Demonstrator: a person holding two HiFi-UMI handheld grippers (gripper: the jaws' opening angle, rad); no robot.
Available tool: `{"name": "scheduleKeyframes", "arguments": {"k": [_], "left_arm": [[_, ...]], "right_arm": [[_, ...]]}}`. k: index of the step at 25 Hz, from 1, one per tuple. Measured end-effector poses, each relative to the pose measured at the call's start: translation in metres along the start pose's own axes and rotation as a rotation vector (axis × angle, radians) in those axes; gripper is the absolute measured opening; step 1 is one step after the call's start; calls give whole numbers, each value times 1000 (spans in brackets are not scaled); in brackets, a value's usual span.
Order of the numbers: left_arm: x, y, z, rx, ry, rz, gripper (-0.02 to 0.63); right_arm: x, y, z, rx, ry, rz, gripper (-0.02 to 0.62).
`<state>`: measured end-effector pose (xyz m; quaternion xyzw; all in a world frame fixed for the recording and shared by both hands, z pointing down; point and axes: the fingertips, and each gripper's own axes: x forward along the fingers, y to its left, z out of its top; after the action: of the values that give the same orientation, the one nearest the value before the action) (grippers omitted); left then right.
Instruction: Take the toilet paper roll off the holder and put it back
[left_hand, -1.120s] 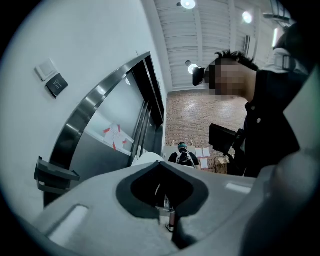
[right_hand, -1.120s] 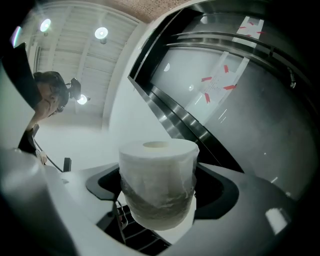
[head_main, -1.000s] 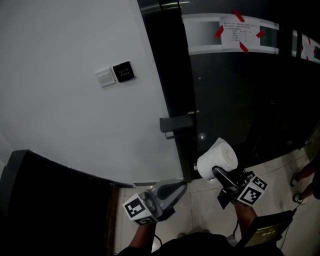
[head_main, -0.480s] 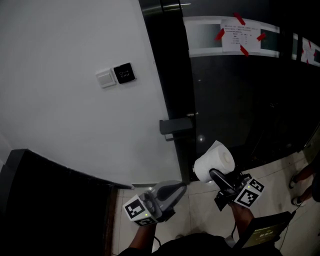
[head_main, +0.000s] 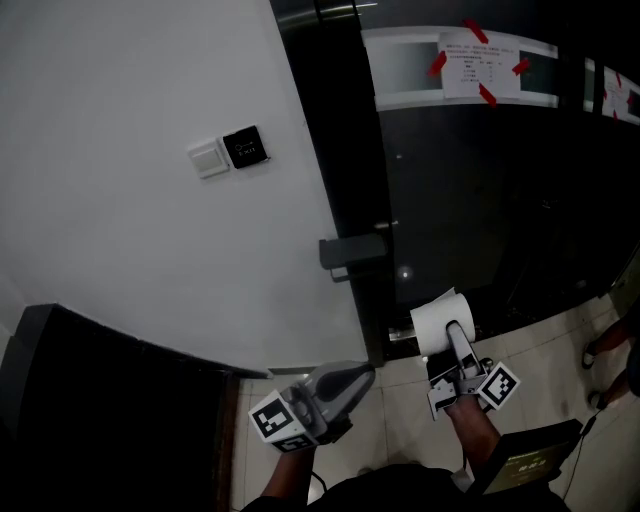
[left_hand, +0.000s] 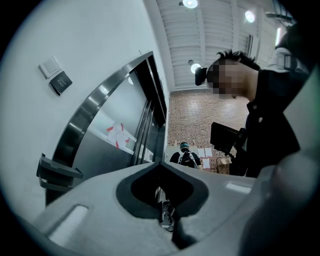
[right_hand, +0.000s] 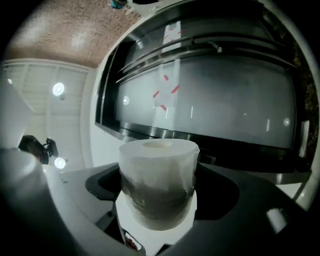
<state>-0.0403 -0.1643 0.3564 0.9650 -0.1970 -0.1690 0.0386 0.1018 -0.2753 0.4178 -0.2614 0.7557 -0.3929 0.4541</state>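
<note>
- My right hand-held gripper (head_main: 450, 336) is clamped across the toilet paper roll (right_hand: 158, 182), which is off the holder (head_main: 351, 250), below and to its right.
- My left hand-held gripper (head_main: 358, 376) has its jaws together and empty. It is parked low, likely to keep the approach free.

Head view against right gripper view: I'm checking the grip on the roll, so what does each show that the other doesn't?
Only the head view shows the left gripper, shut, and the wall switches. Only the right gripper view shows the core hole in the end of the toilet paper roll, and the ceiling lights. Both show that roll clamped in the right gripper, and the red-taped notice on the dark glass.
</note>
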Motion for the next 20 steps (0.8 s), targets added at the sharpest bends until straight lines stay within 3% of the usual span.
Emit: {"name": "scheduleKeyframes", "arguments": {"k": [3,9,15,20], "left_arm": [[-3,4,0,-2,2,11,2],[-7,15,-5,-10,19,17,2],[-15,28,-6,-1,25,44,2],[-38,43,-4,-11,34,126,2]], "right_arm": [[-6,-22,2,18,-36,-61,422],[5,-44,8,31,-76,-88,422],[43,-125,18,153,-137,-197,419],[81,-181,26,193,-161,-266,419]]}}
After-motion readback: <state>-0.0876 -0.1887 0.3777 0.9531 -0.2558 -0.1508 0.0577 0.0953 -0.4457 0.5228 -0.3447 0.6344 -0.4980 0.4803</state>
